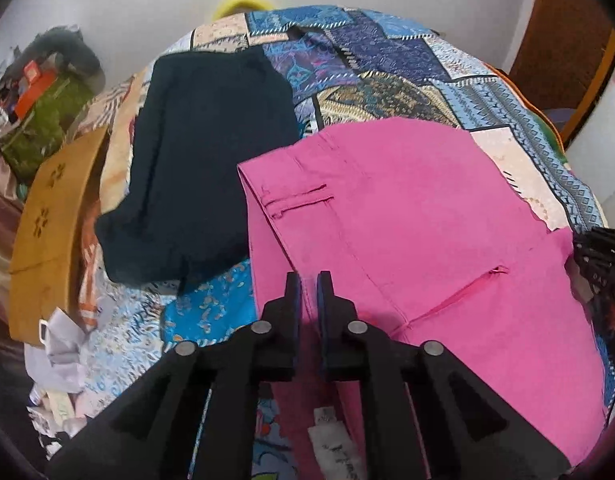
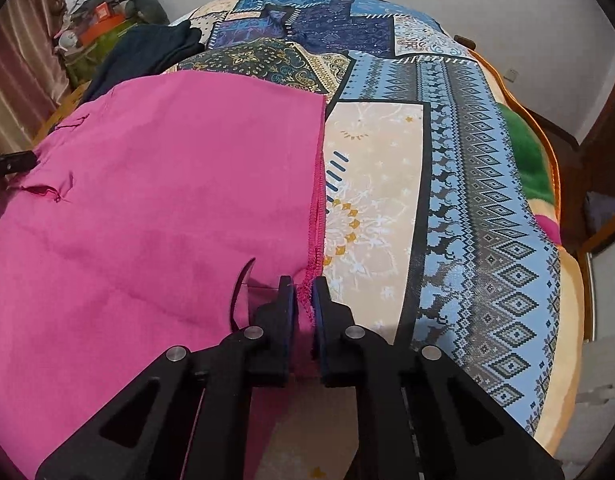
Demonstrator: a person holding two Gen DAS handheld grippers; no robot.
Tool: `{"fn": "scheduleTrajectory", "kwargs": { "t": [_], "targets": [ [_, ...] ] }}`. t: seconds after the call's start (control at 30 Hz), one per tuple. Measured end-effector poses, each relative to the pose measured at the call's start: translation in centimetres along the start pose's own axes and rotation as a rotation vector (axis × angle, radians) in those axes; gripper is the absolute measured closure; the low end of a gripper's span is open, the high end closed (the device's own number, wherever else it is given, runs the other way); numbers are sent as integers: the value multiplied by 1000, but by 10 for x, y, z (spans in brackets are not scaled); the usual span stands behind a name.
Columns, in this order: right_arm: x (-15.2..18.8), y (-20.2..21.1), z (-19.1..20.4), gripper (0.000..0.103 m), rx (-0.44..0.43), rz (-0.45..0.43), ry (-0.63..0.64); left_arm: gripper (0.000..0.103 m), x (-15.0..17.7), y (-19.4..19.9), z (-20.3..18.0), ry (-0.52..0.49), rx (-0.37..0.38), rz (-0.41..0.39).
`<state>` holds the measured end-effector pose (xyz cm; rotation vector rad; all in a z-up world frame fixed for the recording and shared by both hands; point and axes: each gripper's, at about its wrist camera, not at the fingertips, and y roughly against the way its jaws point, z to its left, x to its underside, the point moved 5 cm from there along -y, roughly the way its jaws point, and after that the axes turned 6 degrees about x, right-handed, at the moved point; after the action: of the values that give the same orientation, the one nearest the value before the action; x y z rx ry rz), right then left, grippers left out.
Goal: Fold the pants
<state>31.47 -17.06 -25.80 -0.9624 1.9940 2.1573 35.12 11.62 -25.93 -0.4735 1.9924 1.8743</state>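
Two black claws fill the near edge of the views, one per hand. From the left wrist view, the left claw (image 1: 308, 280) has its two blue-lined fingers drawn narrow, pinching the near edge of the pink pants (image 1: 407, 220); pink cloth shows in the slim gap between the pads. To its left a brown cardboard box (image 1: 47, 232) stands at the side of the bed, with crumpled white paper (image 1: 63, 356) below it and a green bag (image 1: 47, 120) with an orange box (image 1: 33, 84) farther back. One dark navy garment (image 1: 203, 160) lies flat on the bed, just beside the pink pants and left of them. The one pair of pink pants is spread over the patchwork bedspread (image 1: 387, 64), with two slit pockets visible on its upper face and one white label (image 1: 335, 444) hanging under the near edge. A yellow thing (image 1: 243, 2) peeks over the far edge of the bed.

From the right wrist view, the pants cover the left half of the bed, their stitched hem running down to the right claw (image 2: 303, 284). That claw is also narrow, clamped on the hem corner, with pink stitching caught between its two fingers. Right of it the bedspread lies bare, and an orange-edged green blanket (image 2: 523, 160) shows at its far right side.
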Motion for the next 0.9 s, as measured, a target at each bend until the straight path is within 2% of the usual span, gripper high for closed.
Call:
{"fn": "scheduleTrajectory", "kwargs": {
  "t": [0.07, 0.2, 0.43, 0.5, 0.6, 0.7, 0.9],
  "targets": [
    [-1, 5, -3, 93, -1, -3, -19, 87, -2, 9, 2, -2, 2, -17],
    [-12, 25, -14, 91, -22, -43, -70, 59, -13, 28, 14, 20, -4, -72],
    [-53, 59, -22, 73, -41, -148, -92, 59, -49, 39, 32, 41, -18, -120],
    [-67, 64, -24, 64, -46, -178, -103, 59, -60, 33, 38, 58, -16, -114],
    [-87, 63, -25, 57, -44, -212, -113, 59, -71, 20, 44, 81, 1, -92],
    [-102, 50, -23, 56, -61, -205, -118, 59, -76, 1, 49, 97, 10, -66],
    [-117, 8, -7, 56, -67, -133, -70, 59, -75, -39, 57, 125, 8, -4]
  ]
}}
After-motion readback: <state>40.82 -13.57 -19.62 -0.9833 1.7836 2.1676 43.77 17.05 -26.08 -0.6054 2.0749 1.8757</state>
